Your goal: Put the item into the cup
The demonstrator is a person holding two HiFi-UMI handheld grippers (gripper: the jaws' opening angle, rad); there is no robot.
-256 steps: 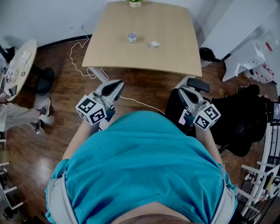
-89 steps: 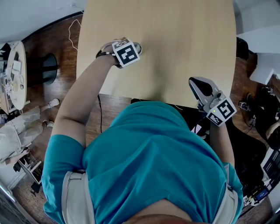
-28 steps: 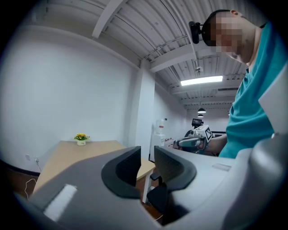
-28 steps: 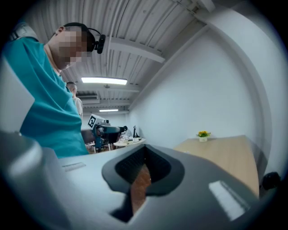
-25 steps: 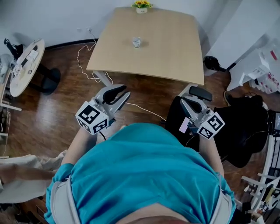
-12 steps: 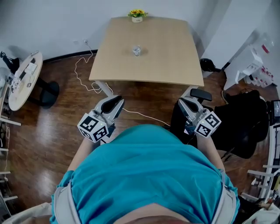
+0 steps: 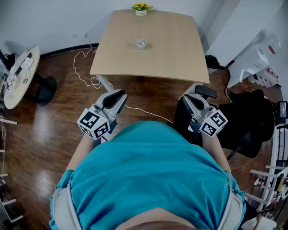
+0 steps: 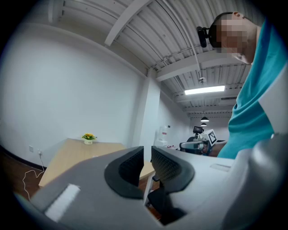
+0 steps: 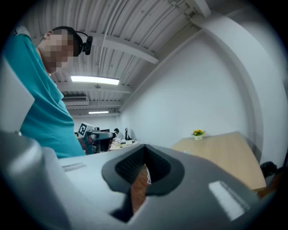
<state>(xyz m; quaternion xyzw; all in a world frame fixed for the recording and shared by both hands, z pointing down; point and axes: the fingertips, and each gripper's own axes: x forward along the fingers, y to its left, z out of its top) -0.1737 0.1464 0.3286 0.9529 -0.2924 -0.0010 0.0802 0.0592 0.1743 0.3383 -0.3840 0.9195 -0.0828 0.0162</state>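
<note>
Left claw [image 7: 119,95] has just been closing, empty; cup [image 7: 141,44] stands well ahead.

Light wooden table [image 7: 171,49] with a small cup [image 7: 141,44] near its middle and a flower pot [image 7: 141,8] at its far edge

Teal short-sleeved shirt [image 7: 148,177]

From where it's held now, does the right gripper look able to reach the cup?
Probably not: the right gripper is by the body, the cup stands far out on the table, with floor between. Nothing blocks it; stepping closer should do.
</note>
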